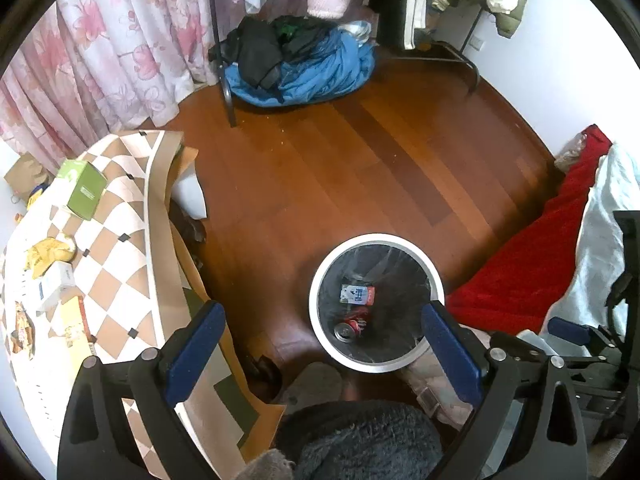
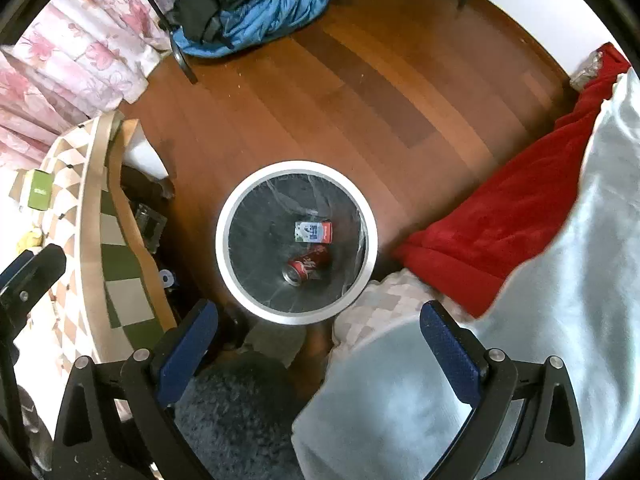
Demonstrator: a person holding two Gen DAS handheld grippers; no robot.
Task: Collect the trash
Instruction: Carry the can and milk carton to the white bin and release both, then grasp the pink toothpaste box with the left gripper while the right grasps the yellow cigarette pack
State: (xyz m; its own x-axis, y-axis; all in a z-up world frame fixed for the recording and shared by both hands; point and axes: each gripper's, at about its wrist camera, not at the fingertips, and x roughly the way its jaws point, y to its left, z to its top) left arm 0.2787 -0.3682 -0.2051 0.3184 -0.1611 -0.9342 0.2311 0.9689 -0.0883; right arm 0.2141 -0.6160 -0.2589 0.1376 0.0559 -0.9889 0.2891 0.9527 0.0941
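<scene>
A round white-rimmed trash bin (image 1: 320, 332) (image 2: 224, 256) with a clear liner stands on the wooden floor. Inside lie a red soda can (image 1: 354, 326) (image 2: 306, 266) and a small white, blue and red carton (image 1: 357, 295) (image 2: 314, 232). My left gripper (image 1: 322, 338) is open and empty, held above the bin's near-left side. My right gripper (image 2: 318, 336) is open and empty, above the bin's near edge. On the checkered table (image 1: 120, 208) at the left lie a green box (image 1: 84, 190), a crumpled yellow wrapper (image 1: 50, 252), a white box (image 1: 54, 286) and snack packets (image 1: 22, 330).
A bed with a red blanket (image 2: 520, 216) and white sheet (image 2: 580, 280) lies right of the bin. A clothes rack with a blue and black clothes pile (image 1: 296, 64) stands at the back. Floral curtains (image 1: 100, 52) hang at the left. Knees and slippers are below the grippers.
</scene>
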